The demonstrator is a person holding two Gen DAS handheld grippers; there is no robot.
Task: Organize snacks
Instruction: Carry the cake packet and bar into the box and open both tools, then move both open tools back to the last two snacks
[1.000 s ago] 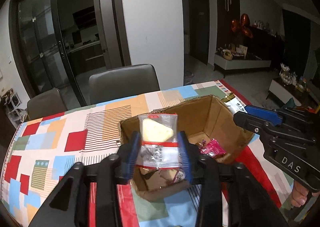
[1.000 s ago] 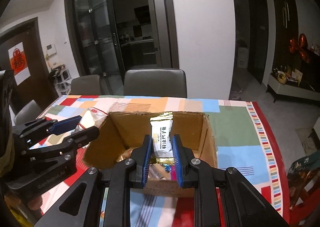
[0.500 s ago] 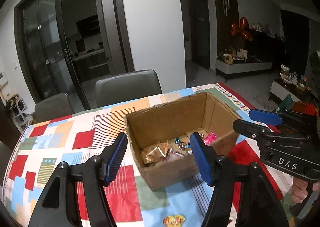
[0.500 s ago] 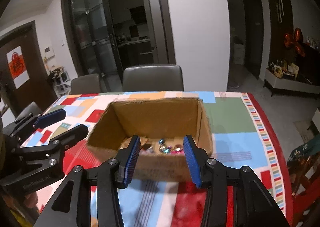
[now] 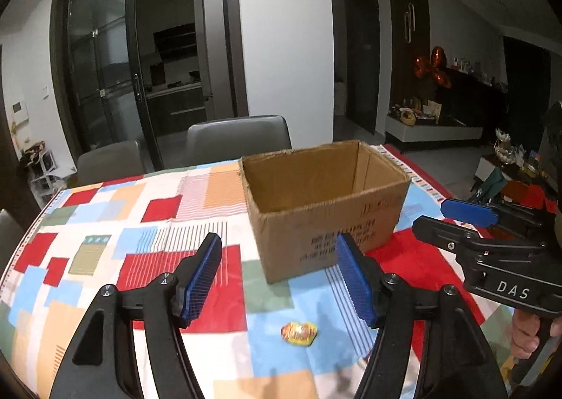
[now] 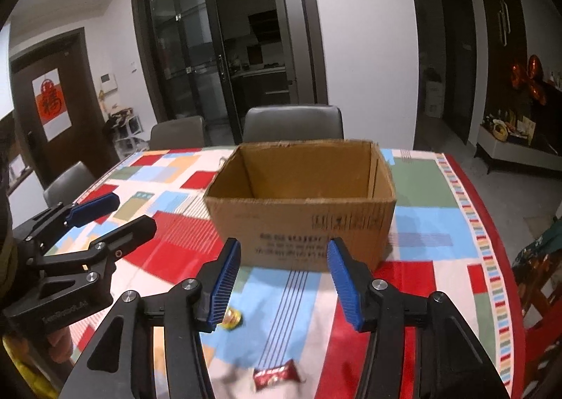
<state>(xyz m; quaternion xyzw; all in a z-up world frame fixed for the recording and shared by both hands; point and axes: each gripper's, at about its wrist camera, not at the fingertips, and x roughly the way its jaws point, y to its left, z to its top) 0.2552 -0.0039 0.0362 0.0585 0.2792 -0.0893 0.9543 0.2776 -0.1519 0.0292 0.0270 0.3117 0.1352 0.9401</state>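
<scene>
An open cardboard box (image 5: 326, 209) (image 6: 302, 209) stands on the patchwork tablecloth; its inside floor is hidden from both views. My left gripper (image 5: 279, 279) hovers in front of the box, its jaws opening with nothing between them. My right gripper (image 6: 284, 279) is also in front of the box, jaws opening and empty. A small yellow-orange wrapped sweet (image 5: 298, 332) (image 6: 232, 320) lies on the cloth below the grippers. A red-wrapped snack (image 6: 275, 376) lies close to the table's near edge. Each gripper shows in the other's view, the right gripper (image 5: 467, 219) and the left gripper (image 6: 105, 216).
The table (image 5: 105, 223) carries a colourful patchwork cloth. Grey chairs (image 6: 293, 124) stand at its far side before glass doors. A person's hand (image 5: 527, 335) holds the right gripper's handle. A red chair (image 6: 541, 272) stands off the table's right edge.
Both grippers let go of their snack packets over the box, opened, and drew back toward the near edge. The box now looks farther away and its contents are out of sight.
</scene>
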